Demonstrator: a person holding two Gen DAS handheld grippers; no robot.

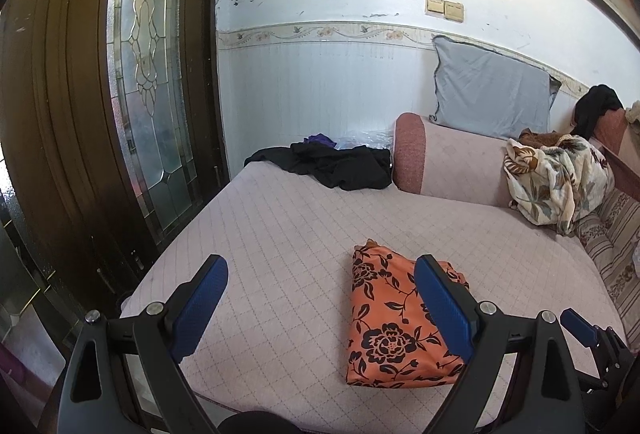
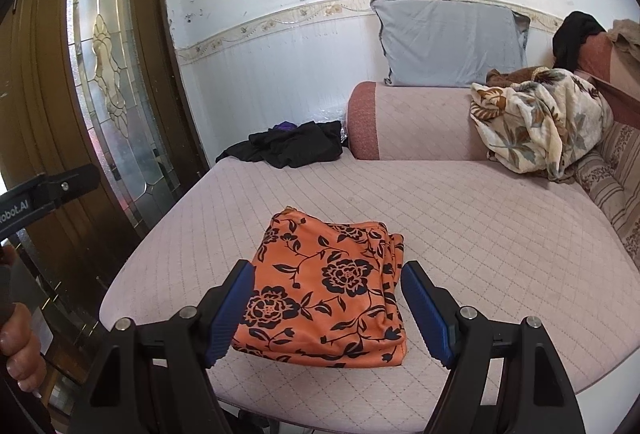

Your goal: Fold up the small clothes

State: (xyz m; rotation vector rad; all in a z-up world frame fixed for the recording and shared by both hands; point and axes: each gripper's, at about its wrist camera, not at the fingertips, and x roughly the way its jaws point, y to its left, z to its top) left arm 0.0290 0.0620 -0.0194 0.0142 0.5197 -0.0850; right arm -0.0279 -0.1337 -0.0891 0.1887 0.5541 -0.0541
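Garment [image 2: 326, 294], orange floral, folded on quilted sofa seat [image 2: 480, 226]. Left gripper [image 1: 320, 310] and right gripper [image 2: 328, 310] both wide, empty. Likely light, limp, slippery; pinch stacked right-hand edges.

Pink quilted sofa seat [image 2: 460, 218]: folded orange floral garment [image 2: 324, 294] near front, black clothes [image 2: 288, 146] at back.

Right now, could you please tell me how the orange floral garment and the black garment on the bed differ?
The orange floral garment is folded into a neat, flat rectangle; the black garment lies crumpled and unfolded. The orange one is patterned with black flowers; the black one is plain. The orange one sits near the front edge, the black one at the far edge by the wall. Both rest on the quilted pink cover, untouched.
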